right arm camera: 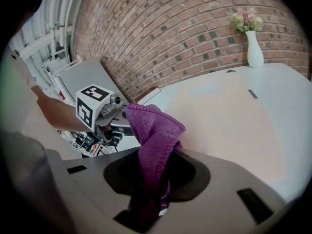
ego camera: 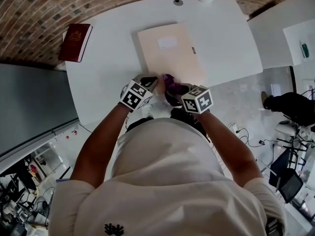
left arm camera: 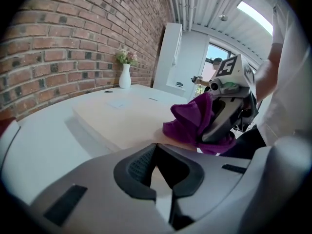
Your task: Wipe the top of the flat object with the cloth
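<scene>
A flat beige folder (ego camera: 170, 50) lies in the middle of the white table (ego camera: 106, 82). My right gripper (ego camera: 173, 88) is shut on a purple cloth (ego camera: 169, 80), which bunches up from the jaws (right arm camera: 155, 135) over the folder's near edge (right arm camera: 229, 116). My left gripper (ego camera: 150, 82) is just left of the cloth at the folder's near left corner. Its jaws (left arm camera: 161, 177) look shut with nothing between them. The left gripper view shows the cloth (left arm camera: 192, 121) hanging from the right gripper (left arm camera: 222, 123) above the folder (left arm camera: 122, 118).
A dark red book (ego camera: 75, 42) lies at the table's far left edge. A white vase (right arm camera: 255, 50) with flowers stands at the far edge by the brick wall. A second white table (ego camera: 290, 28) is to the right. Cables and gear cover the floor on the right.
</scene>
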`<state>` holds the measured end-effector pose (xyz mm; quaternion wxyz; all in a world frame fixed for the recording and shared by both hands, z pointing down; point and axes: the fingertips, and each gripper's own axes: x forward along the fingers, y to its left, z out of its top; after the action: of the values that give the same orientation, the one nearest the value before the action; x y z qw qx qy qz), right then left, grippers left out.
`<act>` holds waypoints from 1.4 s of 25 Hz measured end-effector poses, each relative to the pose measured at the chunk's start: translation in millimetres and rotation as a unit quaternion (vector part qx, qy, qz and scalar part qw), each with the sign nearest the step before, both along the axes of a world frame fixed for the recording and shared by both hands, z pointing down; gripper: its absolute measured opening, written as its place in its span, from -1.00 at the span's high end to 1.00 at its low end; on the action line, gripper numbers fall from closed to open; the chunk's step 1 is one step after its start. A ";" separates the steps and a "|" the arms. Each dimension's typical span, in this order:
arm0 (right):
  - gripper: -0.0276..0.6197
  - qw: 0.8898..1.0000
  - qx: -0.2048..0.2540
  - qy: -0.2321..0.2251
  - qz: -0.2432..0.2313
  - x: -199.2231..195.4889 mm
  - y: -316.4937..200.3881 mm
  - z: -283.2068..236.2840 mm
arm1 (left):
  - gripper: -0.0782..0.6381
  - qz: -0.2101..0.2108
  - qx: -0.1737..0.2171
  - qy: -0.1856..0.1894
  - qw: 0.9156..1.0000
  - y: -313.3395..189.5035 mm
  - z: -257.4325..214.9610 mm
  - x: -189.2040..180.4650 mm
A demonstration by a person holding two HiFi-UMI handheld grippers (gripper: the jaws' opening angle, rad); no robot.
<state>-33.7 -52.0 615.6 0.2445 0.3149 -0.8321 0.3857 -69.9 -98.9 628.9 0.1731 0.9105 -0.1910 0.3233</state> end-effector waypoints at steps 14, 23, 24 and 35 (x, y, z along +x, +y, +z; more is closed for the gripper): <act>0.49 0.996 -0.013 0.050 0.078 141.3 -22.4 2.1 | 0.71 -0.019 -0.009 -0.010 1.000 -0.1 -2.7 8.0; 0.49 0.999 -0.008 0.037 0.034 104.3 -41.9 -17.8 | 0.71 -0.043 -0.020 0.011 0.999 -1.8 -3.5 6.3; 0.49 0.999 -0.005 0.030 0.021 90.6 -44.5 -20.6 | 0.71 -0.047 -0.023 0.015 0.999 -1.2 -4.1 5.9; 0.49 0.993 0.004 0.009 -0.119 -34.7 -55.0 -20.2 | 0.71 -0.037 -0.014 0.013 0.999 -1.6 -4.2 7.2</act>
<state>-68.4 -107.1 595.3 0.2950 0.2182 -0.8629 0.3476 -62.7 -100.6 624.6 0.2000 0.9046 -0.2181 0.3069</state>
